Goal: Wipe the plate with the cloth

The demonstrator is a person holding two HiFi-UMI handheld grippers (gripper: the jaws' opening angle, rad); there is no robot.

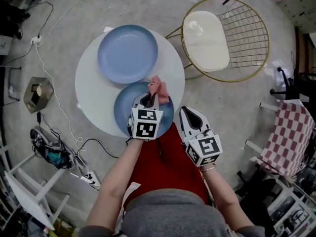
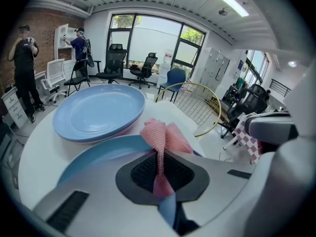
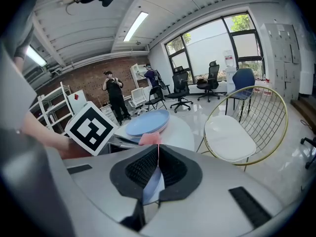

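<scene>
Two blue plates lie on the round white table [image 1: 91,90]. The far plate [image 1: 127,53] [image 2: 96,113] is bare. Over the near plate [image 1: 126,107] [image 2: 94,157] my left gripper [image 1: 149,98] [image 2: 159,158] is shut on a pink mesh cloth [image 1: 159,87] [image 2: 167,135]. The cloth bunches out past the jaw tips, above the plate's far right part. My right gripper [image 1: 187,113] [image 3: 157,158] hangs off the table's right edge above a red lap, jaws pressed together with nothing held. Past its jaws I see the cloth [image 3: 149,138] and the far plate [image 3: 147,123].
A gold wire chair [image 1: 247,33] with a white cushion [image 1: 207,38] stands right behind the table. Cables and a power strip [image 1: 89,177] lie on the floor at left. A red-checked cloth [image 1: 289,135] hangs at right. People stand far off by the brick wall [image 2: 24,63].
</scene>
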